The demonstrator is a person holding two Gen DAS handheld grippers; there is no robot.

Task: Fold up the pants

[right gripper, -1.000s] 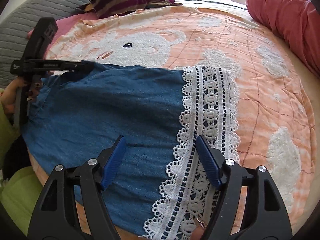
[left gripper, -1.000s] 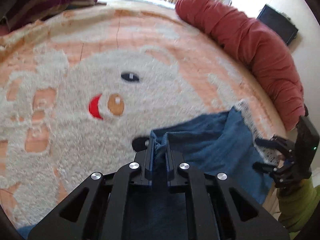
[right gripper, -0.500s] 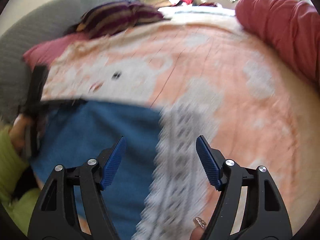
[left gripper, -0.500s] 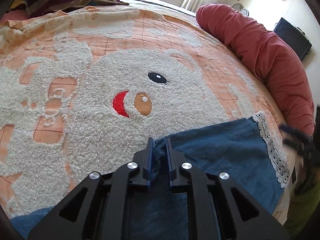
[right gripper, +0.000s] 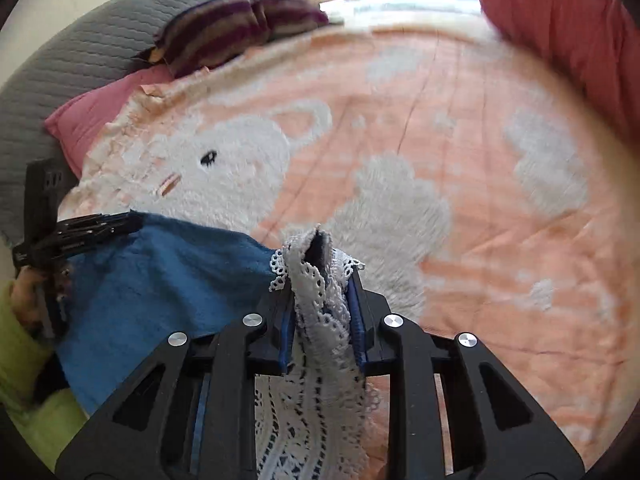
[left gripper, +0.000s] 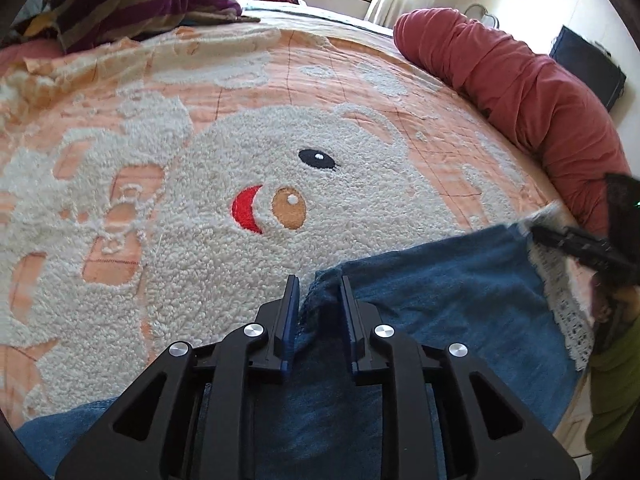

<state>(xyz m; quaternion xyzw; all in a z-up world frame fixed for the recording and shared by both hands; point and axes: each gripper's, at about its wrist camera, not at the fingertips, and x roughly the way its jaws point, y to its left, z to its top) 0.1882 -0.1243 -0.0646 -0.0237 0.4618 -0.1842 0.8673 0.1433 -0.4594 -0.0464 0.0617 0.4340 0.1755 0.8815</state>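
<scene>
Blue denim pants (left gripper: 440,304) with a white lace hem (right gripper: 320,320) lie at the near edge of a bed. My left gripper (left gripper: 319,292) is shut on a bunched corner of the blue denim at its far edge. My right gripper (right gripper: 320,276) is shut on the lace hem, which bunches up between its blue pads. In the right wrist view the denim (right gripper: 168,288) stretches left to the left gripper (right gripper: 92,228). In the left wrist view the right gripper (left gripper: 580,244) shows at the lace end on the right.
The bed carries a peach blanket with a fluffy white bear pattern (left gripper: 280,168). A long red bolster (left gripper: 520,92) lines the right side. A striped purple pillow (left gripper: 132,4) and a pink pillow (right gripper: 92,120) lie at the far left. A grey headboard (right gripper: 80,60) curves behind.
My right gripper, open over the lace a second ago, has closed on the lace hem and lifted it. My left gripper kept its hold on the denim corner and moved slightly.
</scene>
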